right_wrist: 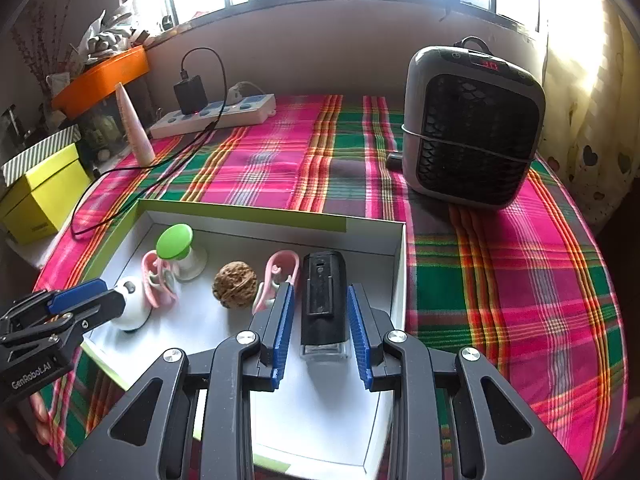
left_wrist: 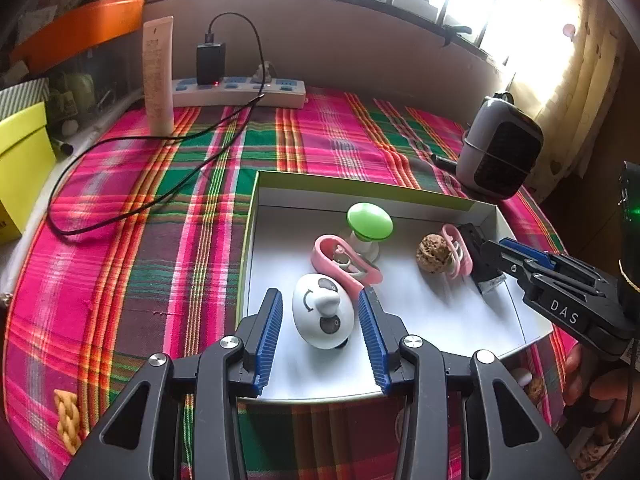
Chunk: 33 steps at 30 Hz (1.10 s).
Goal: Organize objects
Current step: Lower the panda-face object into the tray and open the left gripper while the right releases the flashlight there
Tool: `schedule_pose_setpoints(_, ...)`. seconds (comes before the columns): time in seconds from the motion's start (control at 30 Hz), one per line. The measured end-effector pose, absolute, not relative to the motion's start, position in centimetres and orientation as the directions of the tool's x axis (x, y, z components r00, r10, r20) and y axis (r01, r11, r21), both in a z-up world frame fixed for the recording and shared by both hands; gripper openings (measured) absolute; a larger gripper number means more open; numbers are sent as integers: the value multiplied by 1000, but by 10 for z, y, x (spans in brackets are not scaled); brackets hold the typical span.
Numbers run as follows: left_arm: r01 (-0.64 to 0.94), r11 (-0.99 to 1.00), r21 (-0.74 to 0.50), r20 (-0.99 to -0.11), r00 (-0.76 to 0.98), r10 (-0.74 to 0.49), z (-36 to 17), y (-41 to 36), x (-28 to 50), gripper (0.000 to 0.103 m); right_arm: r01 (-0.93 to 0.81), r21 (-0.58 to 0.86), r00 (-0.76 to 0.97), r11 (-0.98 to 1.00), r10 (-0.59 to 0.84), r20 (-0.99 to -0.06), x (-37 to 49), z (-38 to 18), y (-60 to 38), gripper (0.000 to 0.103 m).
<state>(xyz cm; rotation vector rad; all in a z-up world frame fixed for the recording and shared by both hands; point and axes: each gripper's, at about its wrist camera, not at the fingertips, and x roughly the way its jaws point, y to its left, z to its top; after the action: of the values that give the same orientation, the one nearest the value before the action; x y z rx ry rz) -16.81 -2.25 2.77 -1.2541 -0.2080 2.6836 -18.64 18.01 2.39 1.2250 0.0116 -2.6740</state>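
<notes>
A shallow white box [left_wrist: 360,197] with a green rim lies on the plaid cloth. In it are a white panda egg toy [left_wrist: 322,312], a green-topped mushroom piece [left_wrist: 370,222], two pink clips [left_wrist: 346,264] [left_wrist: 456,250] and a walnut [left_wrist: 434,254]. My left gripper [left_wrist: 320,294] stands open astride the panda toy, with a gap on each side. My right gripper [right_wrist: 321,287] is shut on a black device with a clear cap [right_wrist: 323,300], low at the box's right wall. The right wrist view also shows the left gripper [right_wrist: 110,296] at the panda [right_wrist: 132,304].
A grey desk fan [right_wrist: 472,128] stands at the back right of the table. At the back are a power strip [left_wrist: 240,92] with a black charger, a loose cable [left_wrist: 160,196] and a white tube [left_wrist: 159,76]. A yellow box [left_wrist: 20,160] sits left. A twisted snack [left_wrist: 66,420] lies front left.
</notes>
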Motion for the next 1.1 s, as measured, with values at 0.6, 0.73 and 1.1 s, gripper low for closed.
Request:
schedule_pose_setpoints(0.6,-111,-974,-197,-711,-668,220,43,-19,-129,38,201,81,-679,-976,-198,-707,-143,40,182,29)
schedule_pose_setpoints(0.73,-114,-973,-202,-711,-666,226,43,-18,-121,38,202,86,-677,-976,-203,-707,-136,39,182,29)
schedule_pose_setpoints(1.1,-138,-966,-220,-700,-667,255,46,-11,-95,38,194,93,-703,-977,-204,-681,-100,42,191,29)
